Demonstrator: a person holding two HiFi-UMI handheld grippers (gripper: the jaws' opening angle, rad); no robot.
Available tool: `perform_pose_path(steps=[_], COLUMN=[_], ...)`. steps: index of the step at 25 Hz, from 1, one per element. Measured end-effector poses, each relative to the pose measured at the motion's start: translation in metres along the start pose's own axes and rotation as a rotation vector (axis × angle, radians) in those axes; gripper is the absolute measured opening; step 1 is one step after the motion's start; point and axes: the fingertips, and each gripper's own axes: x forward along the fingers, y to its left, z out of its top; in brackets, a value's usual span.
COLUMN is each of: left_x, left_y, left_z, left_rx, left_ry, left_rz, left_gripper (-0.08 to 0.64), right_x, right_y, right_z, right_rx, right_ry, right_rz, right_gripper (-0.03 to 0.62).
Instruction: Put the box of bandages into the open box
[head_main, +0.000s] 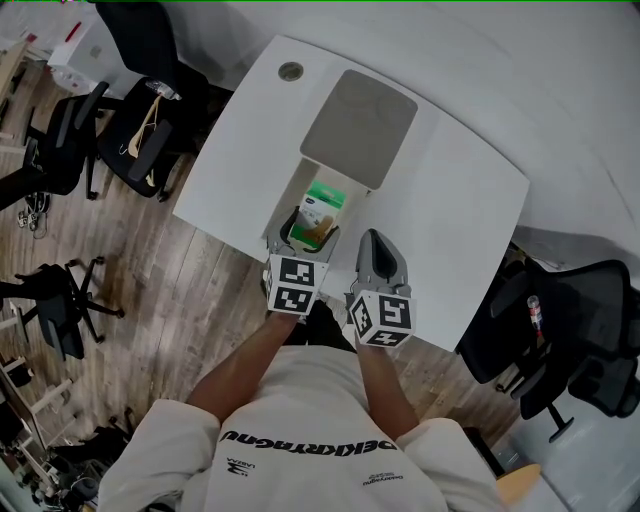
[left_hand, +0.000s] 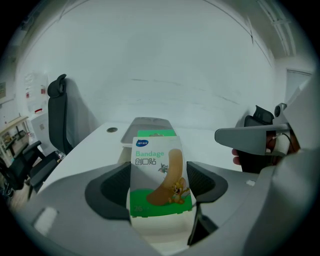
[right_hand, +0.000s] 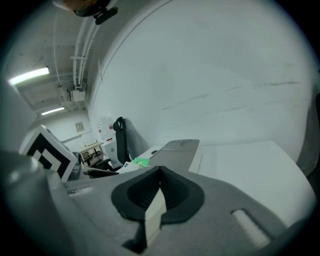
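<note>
**Item:** box of bandages (left_hand: 159, 175); upright, printed face toward the left gripper view; clamped across its sides by the left gripper (head_main: 306, 232), jaws wide; hangs over the near end of the open box (head_main: 287, 203).

**Location:** open box sits by the tabletop's (head_main: 460, 200) near edge; grey lid (head_main: 360, 125) lies back toward the far edge.

**Right gripper** (right_hand: 159, 192)**:** jaws narrow, pinching the open box's thin cream wall.

**Risks, as judged:** carton's lower edge may catch the rim and tip out; glossy card may slip through the pads; release while tilted would leave it leaning; if the right grip slips, the open box may slide.
</note>
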Motion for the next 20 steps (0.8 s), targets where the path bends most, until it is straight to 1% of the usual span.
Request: perform_pose_path(steps=[10, 14, 20], left_x=[0.02, 0.027, 0.035], left_y=[0.007, 0.009, 0.009], left_z=[-0.014, -0.018, -0.029], left_rx=[0.008, 0.027, 0.044], left_ry=[0.063, 0.086, 0.131], left_rz=[-0.001, 0.016, 0.022], left_gripper=[0.36, 0.36, 0.36], right_x=[0.006, 0.007, 0.004], right_y=[-0.005, -0.009, -0.013], right_z=[-0.005, -0.006, -0.007], right_rx=[0.005, 0.009, 0.015], right_ry=[0.014, 0.017, 0.018], right_rz=[0.001, -0.001, -0.008], right_gripper=[-0.002, -0.002, -0.002])
